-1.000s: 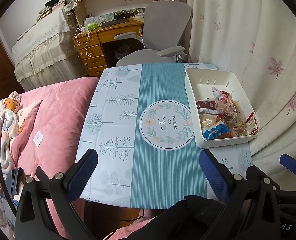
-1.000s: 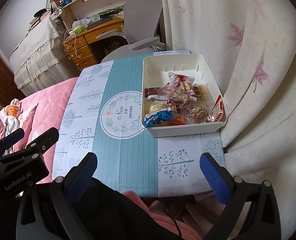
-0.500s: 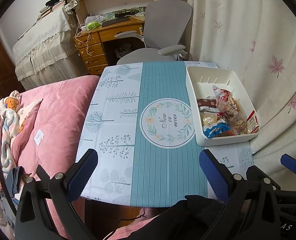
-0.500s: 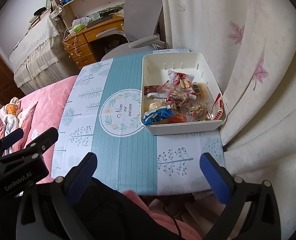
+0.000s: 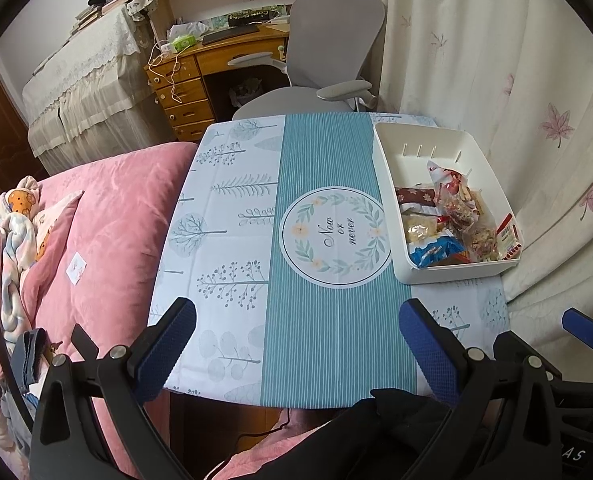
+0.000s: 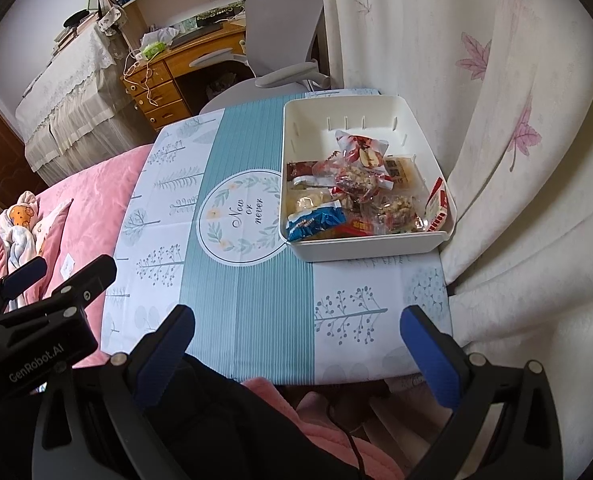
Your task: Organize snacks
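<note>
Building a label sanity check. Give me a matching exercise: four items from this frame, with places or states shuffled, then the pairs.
Column 1:
1. white bin
2. blue snack packet
3. grey office chair
4. right gripper

Column 2:
A. beyond the table's far edge, at the wooden desk
B. jaws wide apart, holding nothing
C. on the tablecloth, by the curtain
D. in the bin's near corner, on the side away from the curtain

Pairs: 1-C, 2-D, 3-A, 4-B
</note>
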